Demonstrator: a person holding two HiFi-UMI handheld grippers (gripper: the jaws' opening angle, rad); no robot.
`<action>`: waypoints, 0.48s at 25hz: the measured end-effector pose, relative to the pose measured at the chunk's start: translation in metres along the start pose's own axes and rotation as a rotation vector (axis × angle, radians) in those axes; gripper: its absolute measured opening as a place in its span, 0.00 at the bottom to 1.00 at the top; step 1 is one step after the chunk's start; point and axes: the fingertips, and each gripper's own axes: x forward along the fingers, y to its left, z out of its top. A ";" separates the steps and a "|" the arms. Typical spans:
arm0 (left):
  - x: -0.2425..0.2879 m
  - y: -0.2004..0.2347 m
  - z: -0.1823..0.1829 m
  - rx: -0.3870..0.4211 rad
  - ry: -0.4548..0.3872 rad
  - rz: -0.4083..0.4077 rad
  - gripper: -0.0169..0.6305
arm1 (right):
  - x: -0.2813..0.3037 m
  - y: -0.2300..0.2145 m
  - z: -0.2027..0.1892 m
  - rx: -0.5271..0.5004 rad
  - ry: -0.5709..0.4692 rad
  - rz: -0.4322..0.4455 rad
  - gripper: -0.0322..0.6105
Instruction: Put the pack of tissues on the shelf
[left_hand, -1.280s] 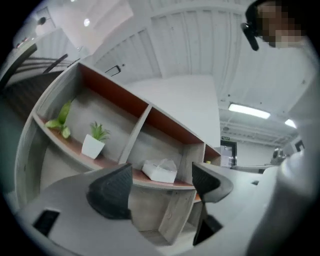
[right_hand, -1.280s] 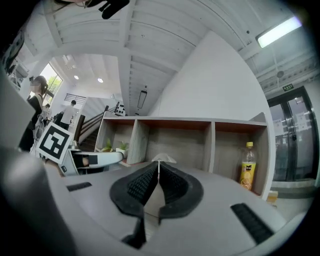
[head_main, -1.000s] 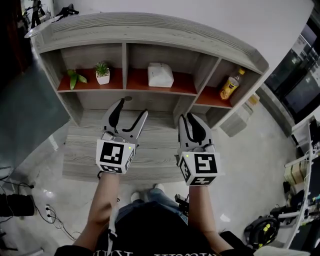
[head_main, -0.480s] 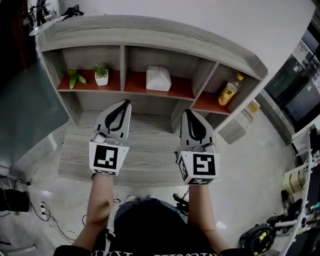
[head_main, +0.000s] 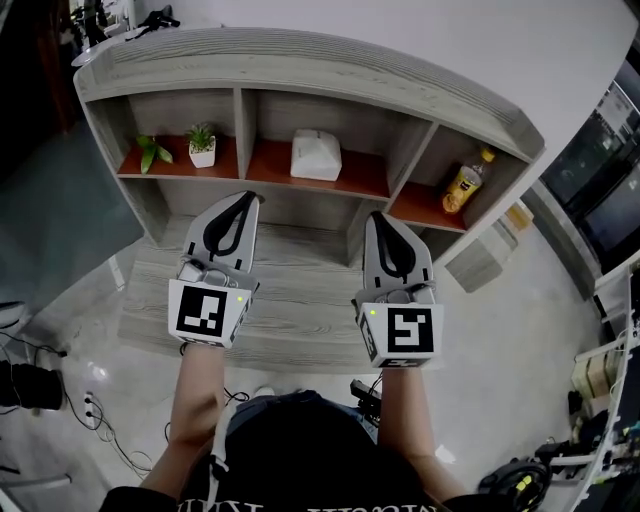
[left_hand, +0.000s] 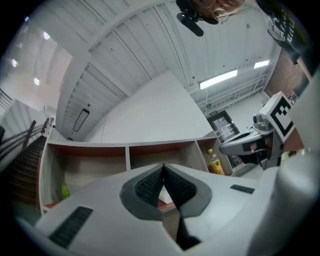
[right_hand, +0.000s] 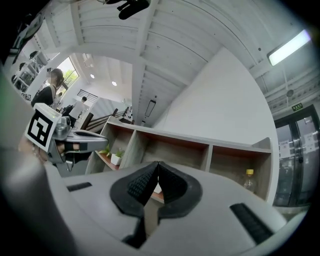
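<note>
- Grey wood-grain shelf unit (head_main: 300, 60) with red-brown boards: the landmark for all entries; it stands ahead of both my grippers.
- Loose green leaves (head_main: 150, 152) and small green plant in a white pot (head_main: 202, 146): in the shelf's left compartment.
- My left gripper (head_main: 247, 198): in front of the shelf's lower board. The jaws are pressed together with nothing between them, confirmed in its own view (left_hand: 163, 165).
- White soft pack of tissues (head_main: 316, 155): already lying on the red-brown board of the shelf's middle compartment, apart from both grippers. It sits ahead of the jaws and between the two grippers, and I cannot call either one nearer. Its longer side appears to run along the board, though it looks nearly square.
- My right gripper (head_main: 377, 215): in front of the shelf's middle-right divider, jaws closed on nothing (right_hand: 158, 163).
- Yellow plastic bottle (head_main: 462, 182): in the shelf's right compartment.
- Change from a second ago: my left jaws stood wide apart then and are now together. The pack keeps its place, and the right jaws are unchanged.
</note>
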 end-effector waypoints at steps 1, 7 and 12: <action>0.001 0.000 0.001 0.002 0.000 0.002 0.05 | 0.001 -0.001 0.000 0.002 -0.002 -0.001 0.08; 0.005 -0.003 0.005 0.038 0.003 0.005 0.05 | 0.003 -0.006 -0.002 -0.018 0.000 -0.007 0.07; 0.008 -0.004 0.013 -0.012 -0.043 -0.014 0.05 | 0.001 -0.011 0.000 -0.020 -0.009 -0.020 0.07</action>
